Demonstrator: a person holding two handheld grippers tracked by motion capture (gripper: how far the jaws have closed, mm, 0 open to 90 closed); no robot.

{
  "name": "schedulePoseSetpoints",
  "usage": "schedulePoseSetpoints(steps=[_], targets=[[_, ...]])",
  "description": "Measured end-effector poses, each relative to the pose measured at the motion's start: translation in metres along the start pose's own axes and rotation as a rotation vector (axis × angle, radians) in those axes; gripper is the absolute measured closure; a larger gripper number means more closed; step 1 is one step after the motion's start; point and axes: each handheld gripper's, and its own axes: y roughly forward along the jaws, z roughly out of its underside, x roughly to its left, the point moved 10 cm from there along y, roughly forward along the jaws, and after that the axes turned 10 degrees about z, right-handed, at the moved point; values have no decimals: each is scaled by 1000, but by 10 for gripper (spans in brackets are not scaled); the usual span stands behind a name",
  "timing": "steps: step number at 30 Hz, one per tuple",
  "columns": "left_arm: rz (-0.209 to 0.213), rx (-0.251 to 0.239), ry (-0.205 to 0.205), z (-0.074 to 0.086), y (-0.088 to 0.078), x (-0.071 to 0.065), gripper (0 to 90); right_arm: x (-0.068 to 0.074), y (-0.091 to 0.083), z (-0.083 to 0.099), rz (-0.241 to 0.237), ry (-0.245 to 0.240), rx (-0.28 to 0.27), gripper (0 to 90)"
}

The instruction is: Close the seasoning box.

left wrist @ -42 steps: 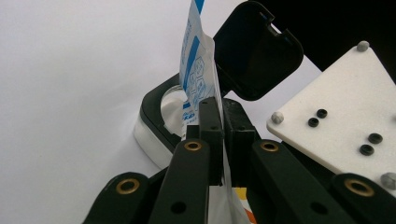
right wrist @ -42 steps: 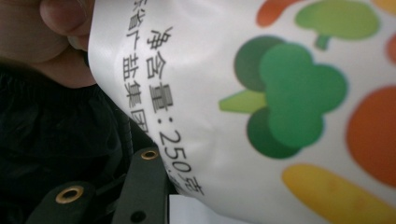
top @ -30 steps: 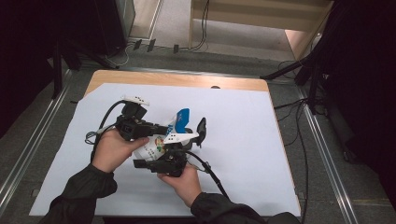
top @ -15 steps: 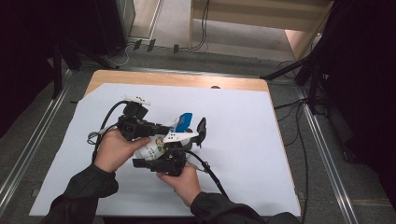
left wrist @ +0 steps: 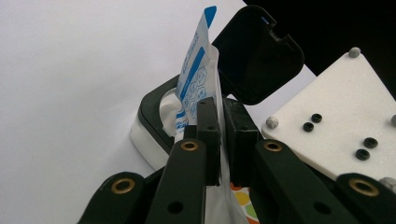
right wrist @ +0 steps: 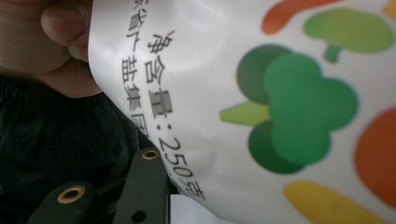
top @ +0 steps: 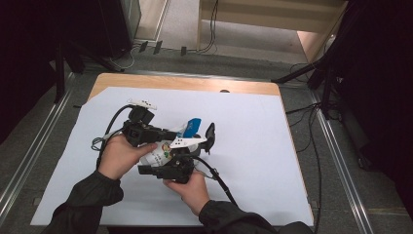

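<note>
- A white pouch [right wrist: 261, 107] with cartoon vegetables printed on it, topped by a black collar with its flip lid [left wrist: 254, 53] swung open, is held over the white sheet [top: 253, 161] near the person's side of the table.
- A blue-and-white sachet [left wrist: 196, 88] stands upright in the pouch's open mouth.
- The left gripper [left wrist: 219, 121] has its jaws clamped together on the sachet's lower part.
- The right gripper [top: 170, 168] grips the pouch's body from below; its jaws press the printed wall.
</note>
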Motion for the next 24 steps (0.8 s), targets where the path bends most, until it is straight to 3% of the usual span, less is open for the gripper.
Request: schedulePoseSetpoints(steps=[24], targets=[[1, 5, 5, 0, 2, -2, 872, 1, 0, 0, -1, 3, 0, 653]])
